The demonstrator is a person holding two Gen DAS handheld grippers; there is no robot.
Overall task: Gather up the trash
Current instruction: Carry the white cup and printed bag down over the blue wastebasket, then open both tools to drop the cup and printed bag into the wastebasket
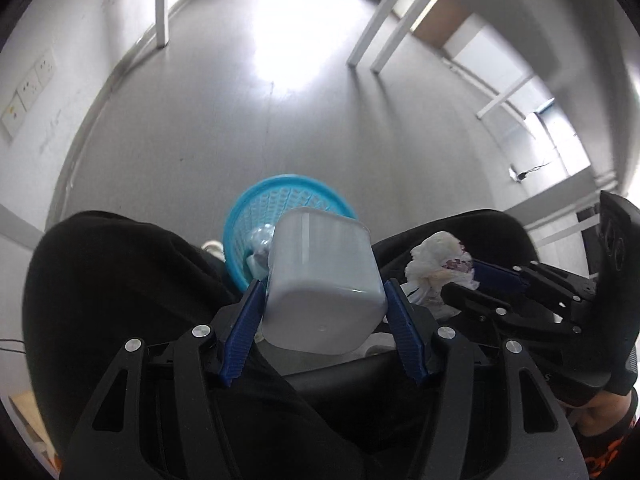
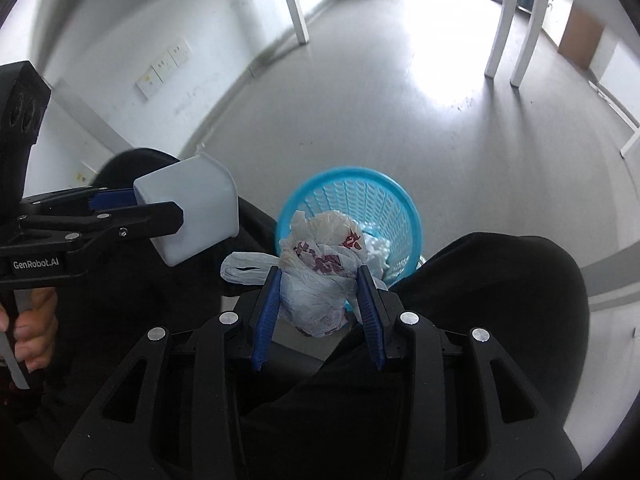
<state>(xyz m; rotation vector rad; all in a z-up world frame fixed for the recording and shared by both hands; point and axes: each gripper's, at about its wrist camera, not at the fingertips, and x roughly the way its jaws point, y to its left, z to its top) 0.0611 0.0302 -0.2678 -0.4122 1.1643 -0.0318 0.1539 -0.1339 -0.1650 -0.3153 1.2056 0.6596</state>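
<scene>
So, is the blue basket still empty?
No, the basket already holds crumpled white trash at its bottom, seen past the bag in the right tongs.

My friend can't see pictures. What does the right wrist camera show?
The right claw squeezes a crumpled plastic bag above a blue mesh trash basket that stands on a grey floor and already holds some white trash. At left, the left claw grips a white plastic tub, and the person's black-clad knees flank the basket.
</scene>
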